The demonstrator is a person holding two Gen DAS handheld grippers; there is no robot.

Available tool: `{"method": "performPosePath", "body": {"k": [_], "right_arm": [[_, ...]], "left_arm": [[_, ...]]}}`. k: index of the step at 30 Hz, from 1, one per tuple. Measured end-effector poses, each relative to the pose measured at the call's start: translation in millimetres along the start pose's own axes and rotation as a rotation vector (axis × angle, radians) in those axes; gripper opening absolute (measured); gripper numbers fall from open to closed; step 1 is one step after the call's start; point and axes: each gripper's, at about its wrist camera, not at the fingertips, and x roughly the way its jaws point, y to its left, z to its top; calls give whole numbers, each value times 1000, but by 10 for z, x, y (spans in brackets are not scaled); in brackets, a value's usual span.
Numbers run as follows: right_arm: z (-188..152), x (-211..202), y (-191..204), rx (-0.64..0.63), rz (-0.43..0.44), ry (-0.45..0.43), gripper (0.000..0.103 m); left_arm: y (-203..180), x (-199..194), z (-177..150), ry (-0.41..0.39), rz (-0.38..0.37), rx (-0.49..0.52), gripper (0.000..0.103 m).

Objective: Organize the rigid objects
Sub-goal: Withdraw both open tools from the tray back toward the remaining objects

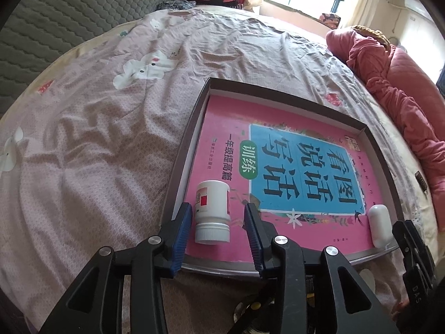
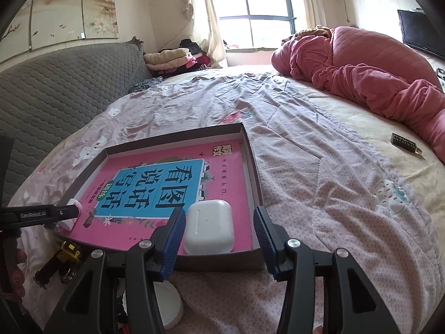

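Note:
A shallow brown box (image 1: pixel 182 150) lies on the bed with a pink book (image 1: pixel 306 128) flat inside it. A white pill bottle (image 1: pixel 212 211) lies on the book at the near left corner, between the open fingers of my left gripper (image 1: pixel 218 217), not gripped. A white earbuds case (image 2: pixel 208 226) rests on the book (image 2: pixel 178 172) at the near right corner of the box (image 2: pixel 257 178). My right gripper (image 2: pixel 219 222) is open around the case without gripping it. The case also shows in the left wrist view (image 1: pixel 379 221).
A white jar lid (image 2: pixel 167 304), a yellow-and-black toy (image 2: pixel 65 253) and a metal ring lie on the sheet in front of the box. A dark keychain tag (image 2: pixel 404 141) lies at the right. A pink quilt (image 2: pixel 361 66) is heaped at the far right.

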Motion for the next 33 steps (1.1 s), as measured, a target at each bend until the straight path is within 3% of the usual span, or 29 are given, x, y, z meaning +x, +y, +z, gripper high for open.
{"method": "performPosePath", "body": {"k": [14,33], "right_arm": [[3,-114,20,-34,-11,-45,51],[-42,-333,-19,-23,-41,-66,60]], "left_arm": [[-39,-189,-7,-29,-34,15,45],[36,-527,-97,-67,-64,6,48]]}}
